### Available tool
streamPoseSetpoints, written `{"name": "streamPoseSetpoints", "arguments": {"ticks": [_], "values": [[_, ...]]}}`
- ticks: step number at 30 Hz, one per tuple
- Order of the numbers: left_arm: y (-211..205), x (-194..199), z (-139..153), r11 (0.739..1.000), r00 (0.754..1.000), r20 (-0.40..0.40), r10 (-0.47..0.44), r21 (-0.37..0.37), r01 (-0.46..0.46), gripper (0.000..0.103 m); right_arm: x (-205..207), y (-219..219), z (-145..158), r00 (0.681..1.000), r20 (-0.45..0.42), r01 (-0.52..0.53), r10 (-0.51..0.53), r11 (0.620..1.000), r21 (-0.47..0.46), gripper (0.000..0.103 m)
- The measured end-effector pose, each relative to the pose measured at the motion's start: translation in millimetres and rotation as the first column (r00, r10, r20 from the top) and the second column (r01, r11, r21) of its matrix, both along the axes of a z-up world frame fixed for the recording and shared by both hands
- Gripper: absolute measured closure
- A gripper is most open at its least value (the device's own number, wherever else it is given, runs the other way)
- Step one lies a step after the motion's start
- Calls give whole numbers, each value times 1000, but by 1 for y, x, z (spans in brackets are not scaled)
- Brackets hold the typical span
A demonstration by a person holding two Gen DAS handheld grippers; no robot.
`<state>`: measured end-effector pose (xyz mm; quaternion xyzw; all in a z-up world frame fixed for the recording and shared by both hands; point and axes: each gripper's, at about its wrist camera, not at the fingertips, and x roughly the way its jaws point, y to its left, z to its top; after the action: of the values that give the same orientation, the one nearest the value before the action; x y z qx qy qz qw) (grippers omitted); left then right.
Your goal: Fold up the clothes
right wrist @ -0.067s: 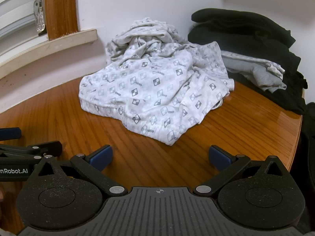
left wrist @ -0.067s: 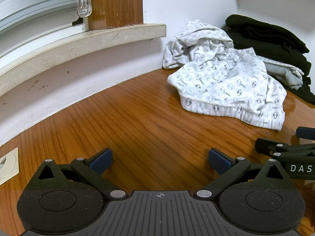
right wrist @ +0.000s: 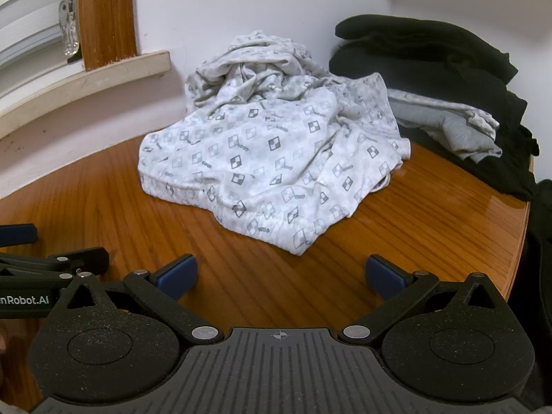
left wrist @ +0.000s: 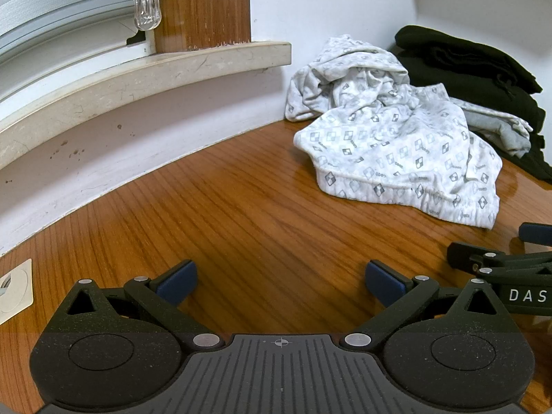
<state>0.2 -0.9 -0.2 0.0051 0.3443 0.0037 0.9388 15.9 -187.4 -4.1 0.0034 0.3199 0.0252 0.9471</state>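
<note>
Both tools, left tool and right tool, gape empty; crumpled patterned garment risks bunching if grabbed mid-heap.

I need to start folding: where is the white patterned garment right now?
The white patterned garment lies crumpled at the table's far side against the wall, centre in the right wrist view, beside the folded dark stack to its right.

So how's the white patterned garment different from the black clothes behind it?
The white garment is crumpled in a loose heap; the black clothes look folded and stacked. The white garment carries a grey diamond print; the black clothes are plain. The white garment lies nearer the tools, the black clothes against the wall. Both rest on the wooden table.
</note>
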Motion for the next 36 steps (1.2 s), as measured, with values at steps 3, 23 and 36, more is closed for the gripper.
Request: {"name": "streamPoseSetpoints", "arguments": {"ticks": [3, 23, 36], "values": [[-1, 0, 0, 1000, 1000, 0, 0, 0, 0, 0, 0, 0, 0, 1000, 1, 0, 0, 1000, 2, 0], [-13, 3, -3, 1000, 1000, 0, 1, 1, -1, 0, 0, 0, 0, 1000, 2, 2, -2, 1000, -1, 0], [-14, 3, -3, 1000, 1000, 0, 2, 1, -2, 0, 0, 1, 0, 1000, 1, 2, -2, 1000, -1, 0]]}}
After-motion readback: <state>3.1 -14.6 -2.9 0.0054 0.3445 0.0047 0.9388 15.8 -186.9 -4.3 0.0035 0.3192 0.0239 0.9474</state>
